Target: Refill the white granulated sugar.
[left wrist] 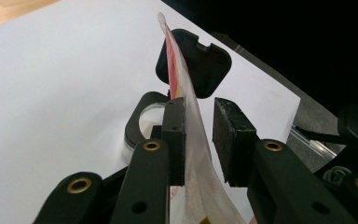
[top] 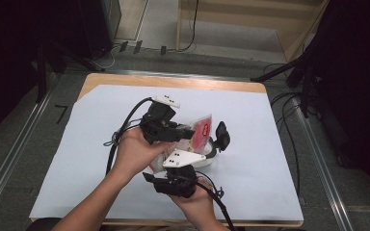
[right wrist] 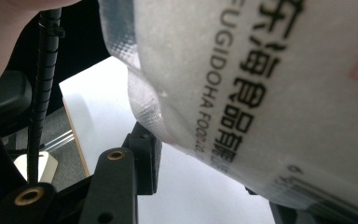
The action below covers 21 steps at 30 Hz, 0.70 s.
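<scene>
While both hands meet over the middle of the white sheet (top: 101, 159), a plastic pouch (top: 200, 131) stands between the two grippers, just above a small round jar (left wrist: 144, 122). Seen along the left gripper (left wrist: 198, 140), the pouch rises edge-on, its thin film lying against the left pad (left wrist: 175, 140) while the other pad (left wrist: 228, 140) stands a little clear of it; the jaws are partly closed, not pressed together, and the film looks touched on one side rather than squeezed. Behind the pouch, beyond the jar, the jar's black lid (left wrist: 200, 60) is tipped up, hinged open. The jar has a black collar and pale contents, and it rests on the sheet just past the left gripper's tips.

From the right gripper (right wrist: 205, 186) view, the pouch's lower part hangs close over the jaws, white granules showing through clear film printed with black letters. One black jaw is plain, the other is hidden behind the pouch, so whether this gripper presses the pouch cannot be told. From above, the right gripper (top: 176, 180) sits nearest the person, below the jar.
</scene>
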Motion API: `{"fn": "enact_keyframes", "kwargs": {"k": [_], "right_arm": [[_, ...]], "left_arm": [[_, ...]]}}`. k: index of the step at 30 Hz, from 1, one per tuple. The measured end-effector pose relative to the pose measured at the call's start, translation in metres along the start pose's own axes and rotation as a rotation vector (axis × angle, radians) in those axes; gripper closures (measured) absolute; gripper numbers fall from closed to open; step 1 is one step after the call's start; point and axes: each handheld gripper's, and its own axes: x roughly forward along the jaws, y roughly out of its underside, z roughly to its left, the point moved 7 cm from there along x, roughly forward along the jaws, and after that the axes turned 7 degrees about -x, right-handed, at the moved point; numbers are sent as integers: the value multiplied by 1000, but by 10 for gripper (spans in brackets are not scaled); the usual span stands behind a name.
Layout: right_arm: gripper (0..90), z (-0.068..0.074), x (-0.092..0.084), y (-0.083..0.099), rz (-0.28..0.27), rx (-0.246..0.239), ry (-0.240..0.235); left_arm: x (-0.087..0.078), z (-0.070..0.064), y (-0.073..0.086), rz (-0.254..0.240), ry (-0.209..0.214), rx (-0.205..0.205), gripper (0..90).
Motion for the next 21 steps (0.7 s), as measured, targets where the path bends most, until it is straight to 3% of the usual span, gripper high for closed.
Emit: {"fn": "enact_keyframes", "kwargs": {"k": [21], "right_arm": [[567,0,0,-1,1,3,1]], "left_arm": [[0,0,0,-1,-4,0,755]]}}
